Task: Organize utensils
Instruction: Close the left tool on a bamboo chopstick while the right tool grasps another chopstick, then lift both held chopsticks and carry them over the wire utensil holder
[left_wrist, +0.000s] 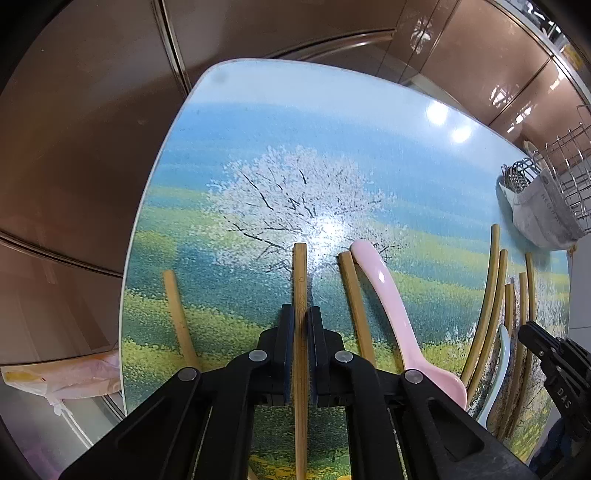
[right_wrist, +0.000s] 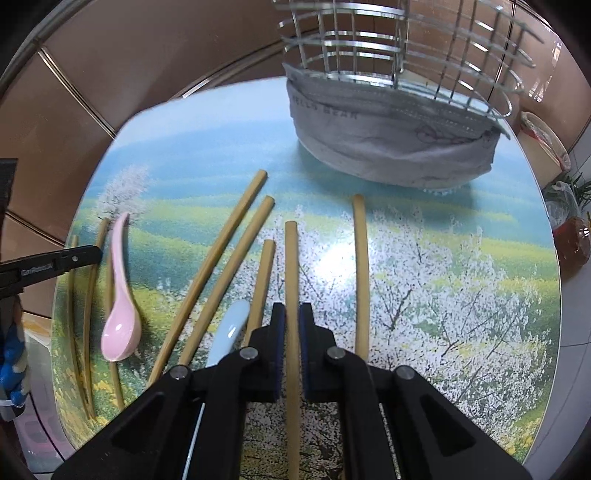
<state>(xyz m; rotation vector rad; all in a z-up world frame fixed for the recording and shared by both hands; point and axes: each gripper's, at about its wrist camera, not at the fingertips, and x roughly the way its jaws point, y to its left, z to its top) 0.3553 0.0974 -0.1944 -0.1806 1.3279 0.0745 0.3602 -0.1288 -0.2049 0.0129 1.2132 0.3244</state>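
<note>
Pickup step in hand: left gripper (left_wrist: 301, 314) and right gripper (right_wrist: 291, 310) each clamped on a tabletop chopstick (left_wrist: 300, 280) (right_wrist: 291, 258); next, lift clear toward wire holder (right_wrist: 399, 48).

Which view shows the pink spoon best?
The right wrist view: the whole pink spoon lies unobstructed on the table, bowl facing up. In the left wrist view, the spoon shows its underside, with the bowl end partly behind the gripper.
</note>
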